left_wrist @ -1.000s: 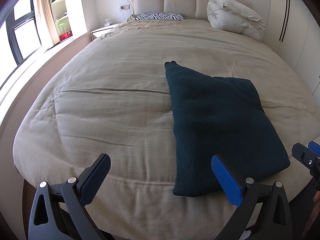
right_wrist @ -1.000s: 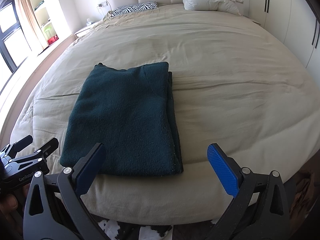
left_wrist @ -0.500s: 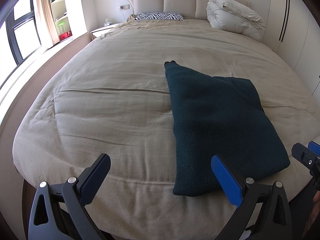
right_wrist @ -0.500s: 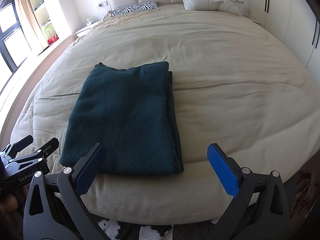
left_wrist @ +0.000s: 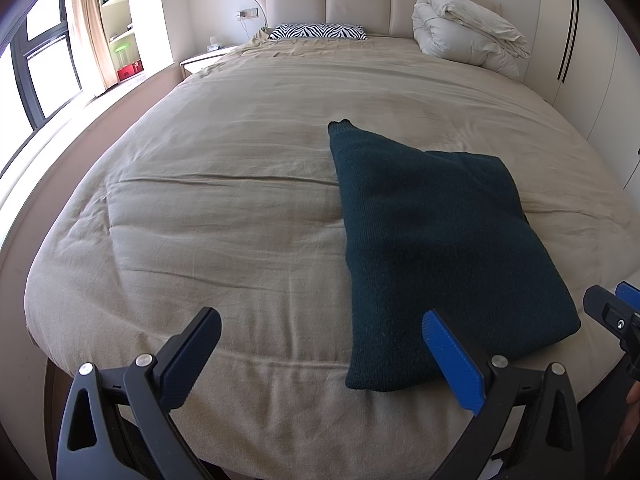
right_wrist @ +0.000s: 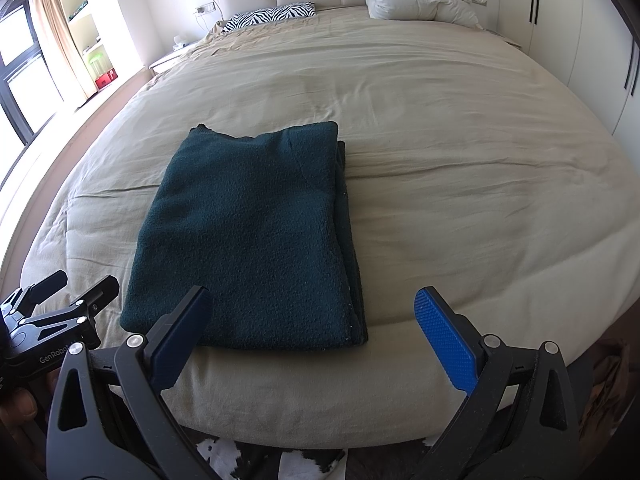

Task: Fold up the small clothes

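A dark green knitted garment (left_wrist: 432,240) lies folded into a flat rectangle on the beige bed cover (left_wrist: 224,208), near the foot edge. It also shows in the right wrist view (right_wrist: 256,236). My left gripper (left_wrist: 320,360) is open and empty, held just off the foot of the bed, left of the garment's near edge. My right gripper (right_wrist: 312,340) is open and empty, held in front of the garment's near right corner. Each gripper shows at the edge of the other's view.
A zebra-print pillow (left_wrist: 318,32) and a rolled white duvet (left_wrist: 464,38) lie at the headboard. A nightstand (left_wrist: 204,60), shelves and a window are to the left. White wardrobe doors (left_wrist: 580,60) line the right side. A cowhide rug (right_wrist: 280,460) lies below.
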### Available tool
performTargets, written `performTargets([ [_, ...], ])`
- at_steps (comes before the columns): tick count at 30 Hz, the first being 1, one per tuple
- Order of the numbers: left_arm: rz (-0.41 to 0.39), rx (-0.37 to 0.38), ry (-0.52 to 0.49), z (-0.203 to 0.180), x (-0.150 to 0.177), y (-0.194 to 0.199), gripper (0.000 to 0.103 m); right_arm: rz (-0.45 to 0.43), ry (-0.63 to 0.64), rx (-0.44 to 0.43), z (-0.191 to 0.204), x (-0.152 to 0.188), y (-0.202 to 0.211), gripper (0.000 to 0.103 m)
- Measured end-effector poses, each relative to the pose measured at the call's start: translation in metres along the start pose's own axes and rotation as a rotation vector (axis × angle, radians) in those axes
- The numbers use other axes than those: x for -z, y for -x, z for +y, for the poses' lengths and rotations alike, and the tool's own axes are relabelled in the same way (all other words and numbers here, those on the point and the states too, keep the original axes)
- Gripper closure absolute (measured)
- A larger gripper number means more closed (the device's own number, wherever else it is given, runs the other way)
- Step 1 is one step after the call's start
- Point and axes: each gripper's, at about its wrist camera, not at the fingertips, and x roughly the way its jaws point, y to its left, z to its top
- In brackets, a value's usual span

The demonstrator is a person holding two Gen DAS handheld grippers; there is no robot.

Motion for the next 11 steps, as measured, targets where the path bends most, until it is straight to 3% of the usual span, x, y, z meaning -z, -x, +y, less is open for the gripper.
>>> performTargets([
  [11, 0.004, 0.004, -0.005, 0.0022, 0.0013, -0.0048, 0.000, 0.006, -0.004, -0.004, 0.0010, 0.0025, -0.0011, 0.000],
])
